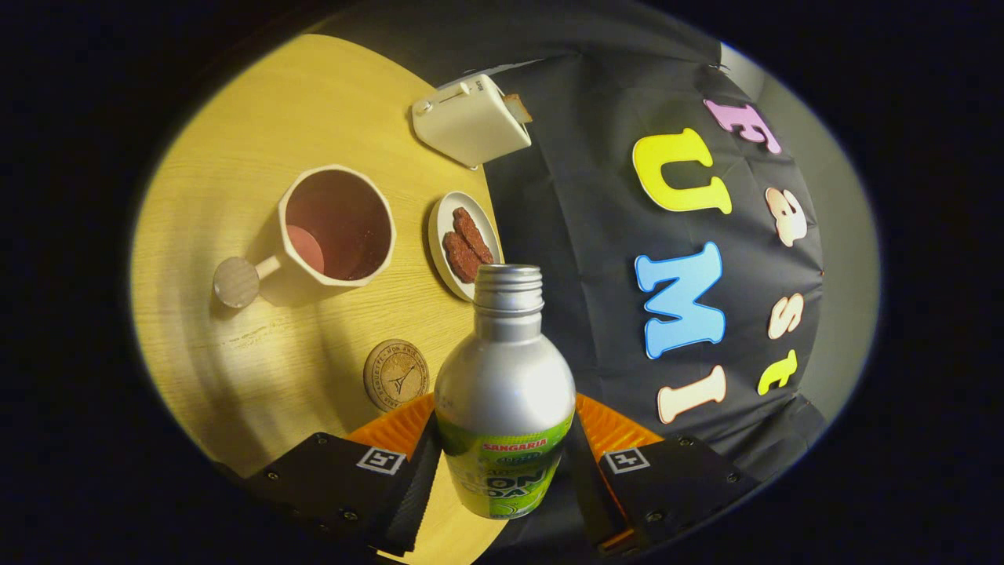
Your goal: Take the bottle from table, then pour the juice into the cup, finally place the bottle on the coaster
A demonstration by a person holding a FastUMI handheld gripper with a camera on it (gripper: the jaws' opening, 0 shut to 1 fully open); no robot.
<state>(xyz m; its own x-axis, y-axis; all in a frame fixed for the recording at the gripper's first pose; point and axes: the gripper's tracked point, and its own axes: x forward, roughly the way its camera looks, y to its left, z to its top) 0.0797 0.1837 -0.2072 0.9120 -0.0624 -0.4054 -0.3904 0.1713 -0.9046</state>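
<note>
The gripper (506, 463) has its fingers clamped on the uncapped bottle (506, 392), held tilted above the worktop (235, 377) with the cup (337, 231) at eleven o'clock beyond its mouth. Tipping early, I judge, would spill juice onto the coaster (396, 375) or snack plate (463, 235). The bottle's base and juice level are hidden.
</note>
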